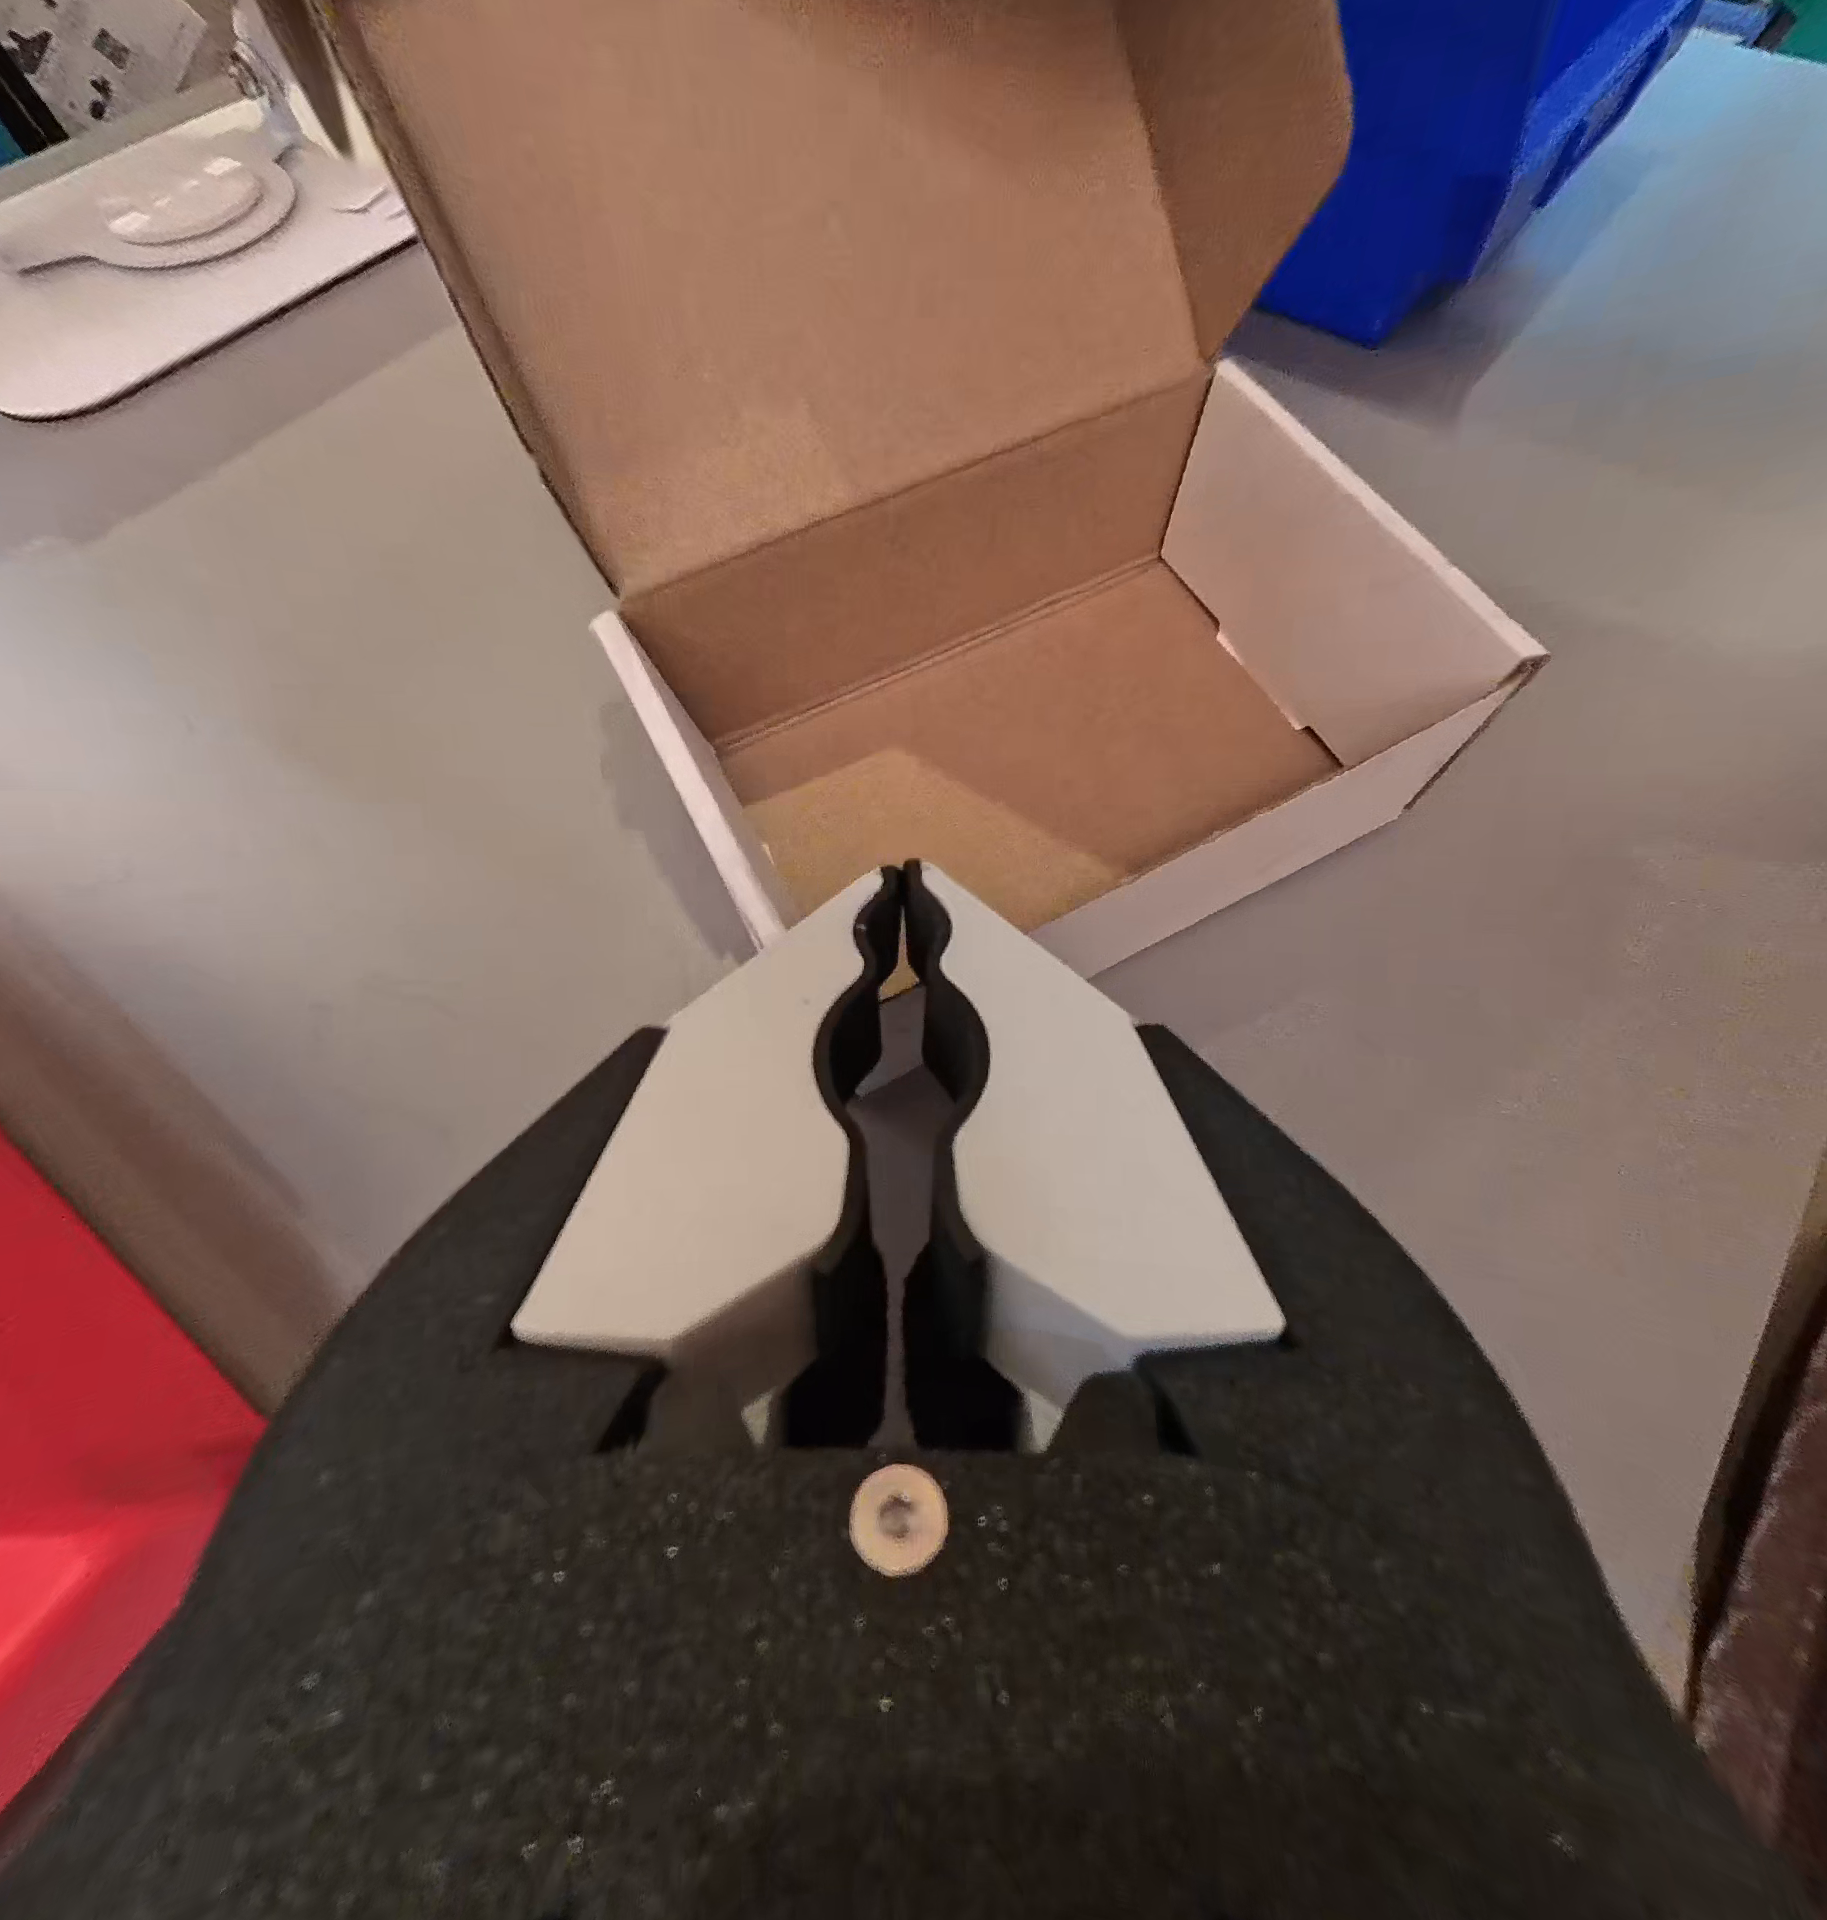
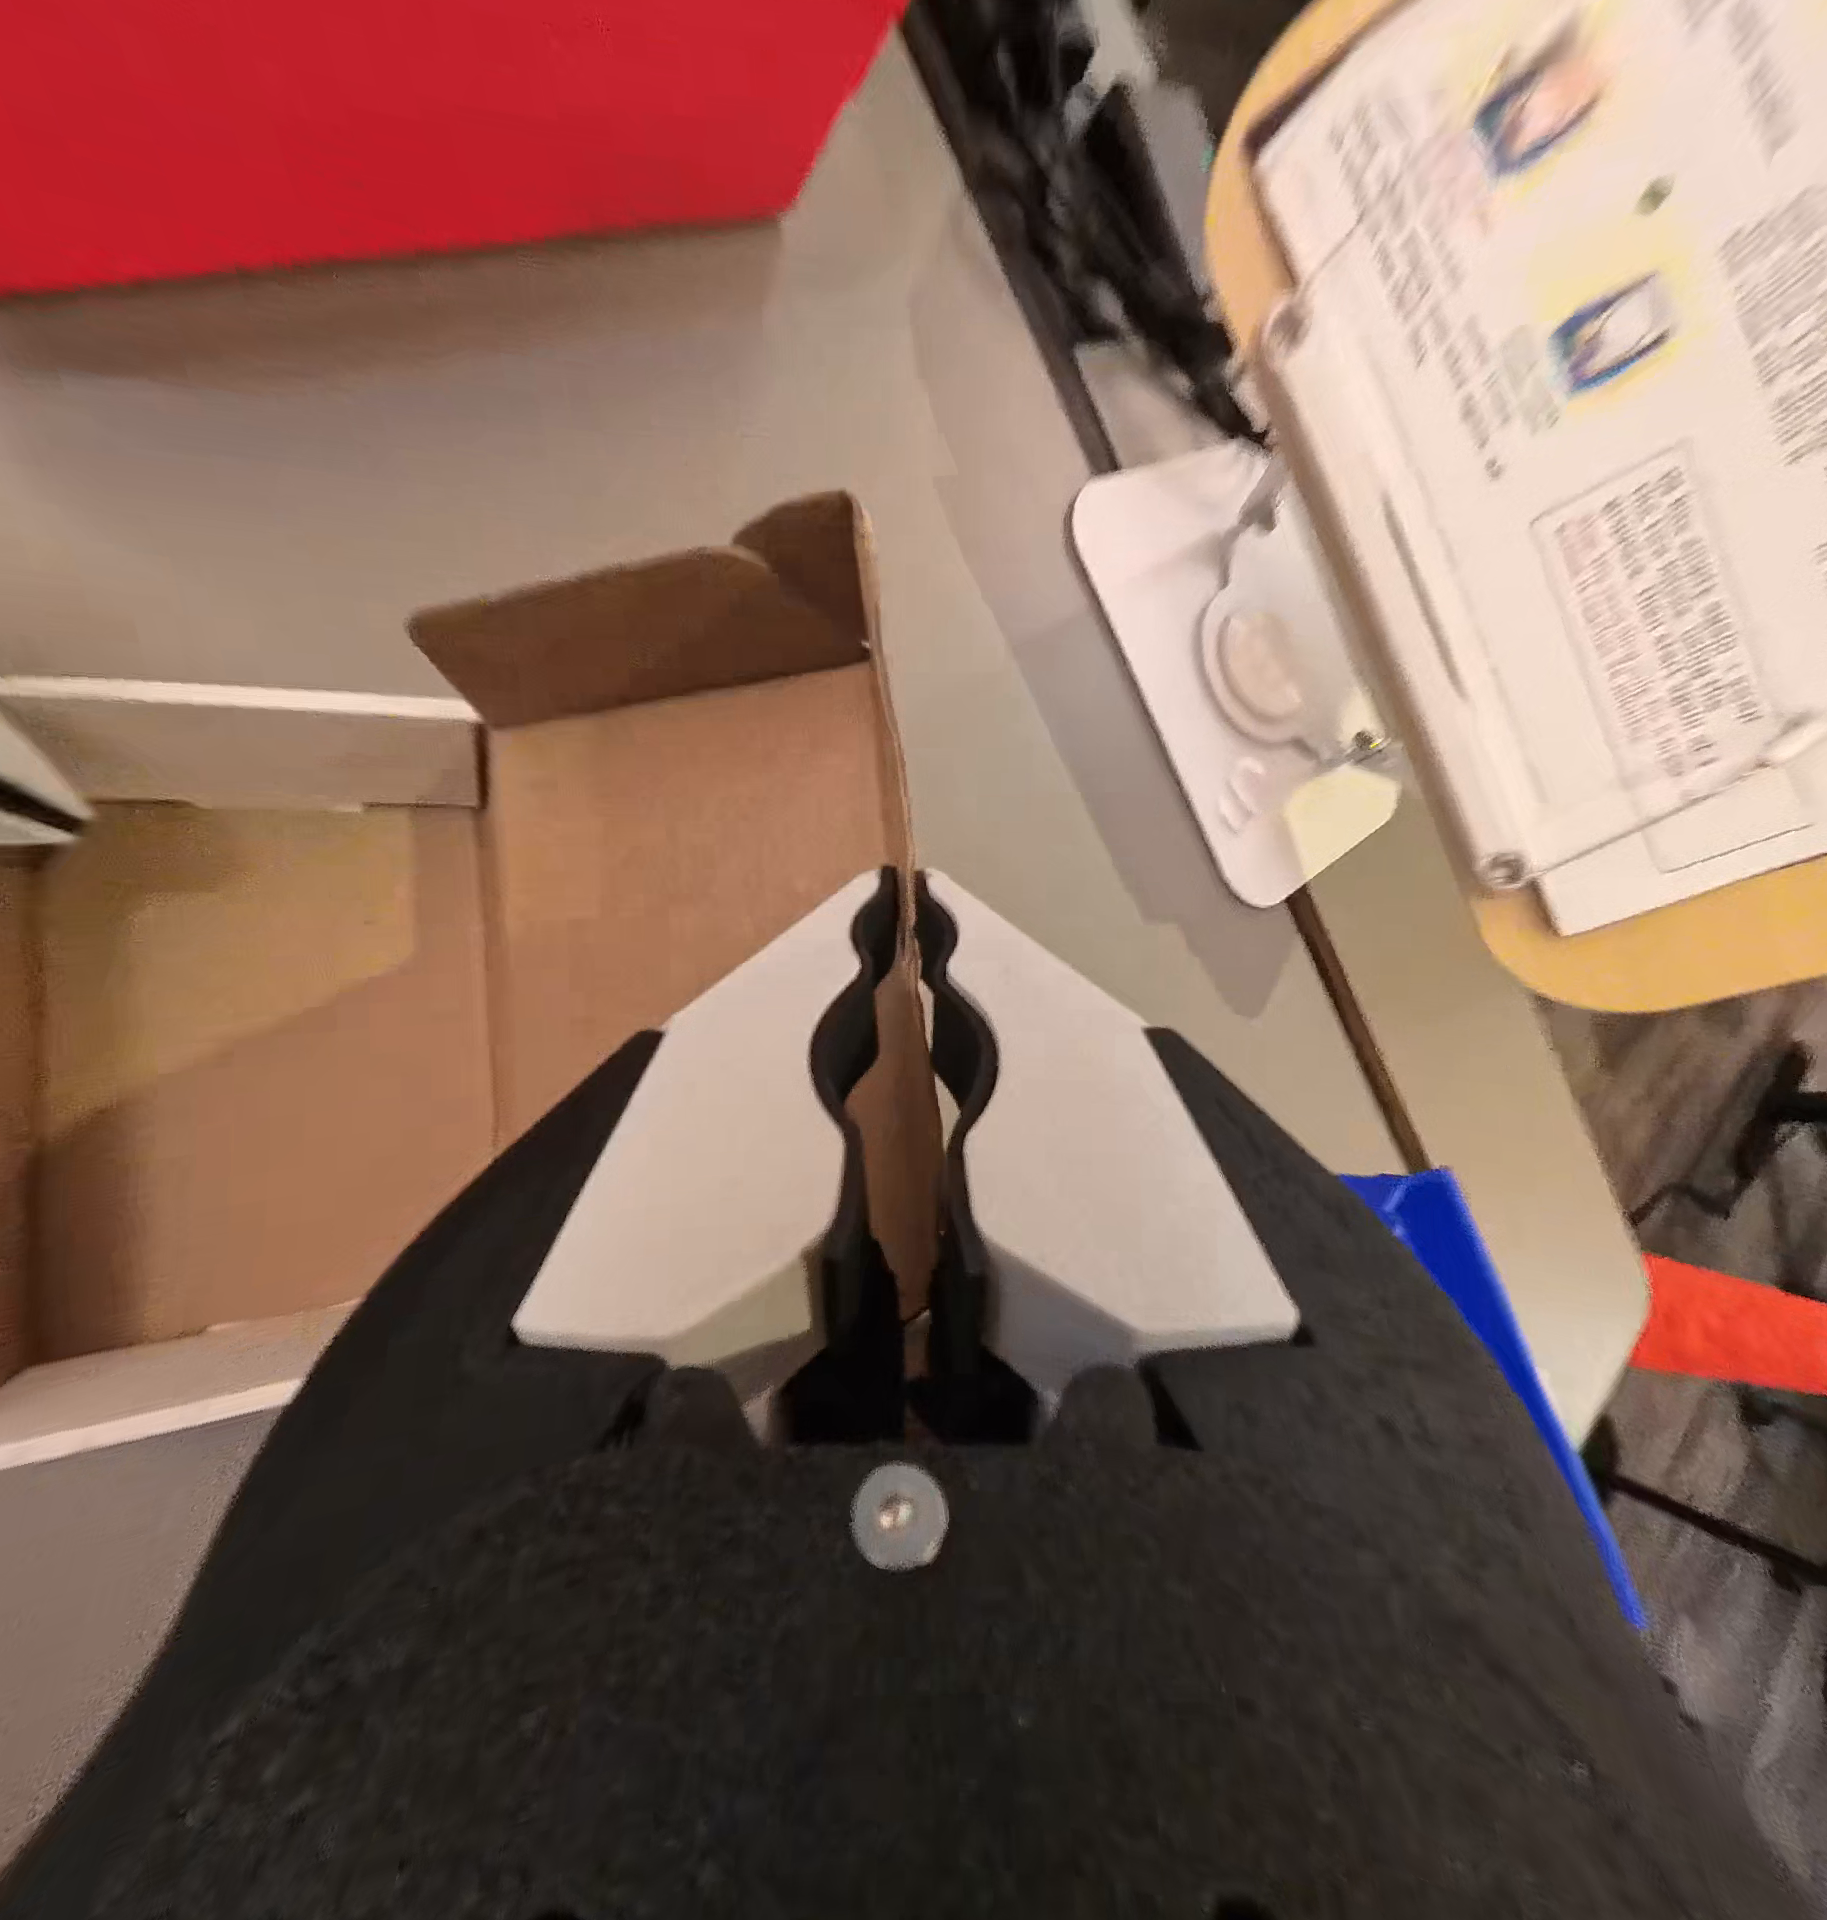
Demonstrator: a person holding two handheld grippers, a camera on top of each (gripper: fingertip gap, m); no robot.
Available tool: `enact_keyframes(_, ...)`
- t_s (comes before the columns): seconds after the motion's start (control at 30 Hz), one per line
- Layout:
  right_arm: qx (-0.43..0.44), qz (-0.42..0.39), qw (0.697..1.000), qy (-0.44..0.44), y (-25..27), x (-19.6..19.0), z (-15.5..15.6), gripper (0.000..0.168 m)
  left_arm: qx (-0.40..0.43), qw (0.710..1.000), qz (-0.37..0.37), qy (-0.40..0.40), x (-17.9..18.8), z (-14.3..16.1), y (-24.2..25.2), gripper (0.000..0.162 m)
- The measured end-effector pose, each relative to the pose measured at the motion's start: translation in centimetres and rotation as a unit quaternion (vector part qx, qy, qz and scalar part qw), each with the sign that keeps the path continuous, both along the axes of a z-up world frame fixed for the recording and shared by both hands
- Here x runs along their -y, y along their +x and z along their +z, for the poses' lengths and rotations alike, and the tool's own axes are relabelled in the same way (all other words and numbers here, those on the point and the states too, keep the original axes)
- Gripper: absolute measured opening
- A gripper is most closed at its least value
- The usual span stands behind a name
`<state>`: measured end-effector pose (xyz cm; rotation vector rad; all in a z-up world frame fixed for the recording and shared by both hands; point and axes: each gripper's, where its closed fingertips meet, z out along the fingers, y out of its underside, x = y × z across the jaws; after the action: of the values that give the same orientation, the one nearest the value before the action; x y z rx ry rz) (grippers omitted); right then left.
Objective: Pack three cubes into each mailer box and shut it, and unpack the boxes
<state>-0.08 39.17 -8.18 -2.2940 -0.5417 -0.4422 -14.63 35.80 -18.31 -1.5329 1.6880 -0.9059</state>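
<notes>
An open white mailer box (image 1: 1335, 582) with a brown inside stands on the grey table, its lid (image 1: 784, 260) raised upright. A yellowish-tan textured block (image 1: 888, 821) lies in the box's near left corner; the other part of the floor is bare. My left gripper (image 1: 907, 878) is shut with nothing between its tips, just above the box's near wall. In the right wrist view my right gripper (image 2: 907, 883) is shut on the edge of the brown lid (image 2: 680, 883), with the box (image 2: 223, 743) to its left.
A red container (image 1: 57, 1403) sits at the left table edge and also shows in the right wrist view (image 2: 369, 135). A blue bin (image 1: 1491, 177) stands behind the box on the right. A white stand base (image 1: 161, 239) and a board with papers (image 2: 1563, 416) lie beyond. Across from one pair of fingers to the other is roughly 20 cm. The right tips stand about 35 cm off the white stand base (image 1: 161, 239). Seen from the right wrist view (image 2: 1224, 631) as well.
</notes>
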Motion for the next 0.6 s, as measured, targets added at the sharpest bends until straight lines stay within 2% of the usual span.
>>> enact_keyframes(0.23, -0.077, -0.01, 0.989, -0.124, 2.6, -1.6, -8.0, 0.002, 0.002, 1.0, 0.003, -0.015, -0.2, 0.0, 0.0, 0.0)
enact_keyframes(0.5, -0.102, -0.011, 0.982, -0.162, 2.4, -0.8, -11.4, 0.004, 0.0, 1.0, 0.0, -0.009, 0.0, -0.2, 0.1, 0.0)
enact_keyframes(0.6, -0.131, -0.016, 0.981, -0.146, 2.5, -0.9, -11.1, 0.003, -0.001, 1.0, 0.001, -0.008, 0.1, -0.2, 0.2, 0.0)
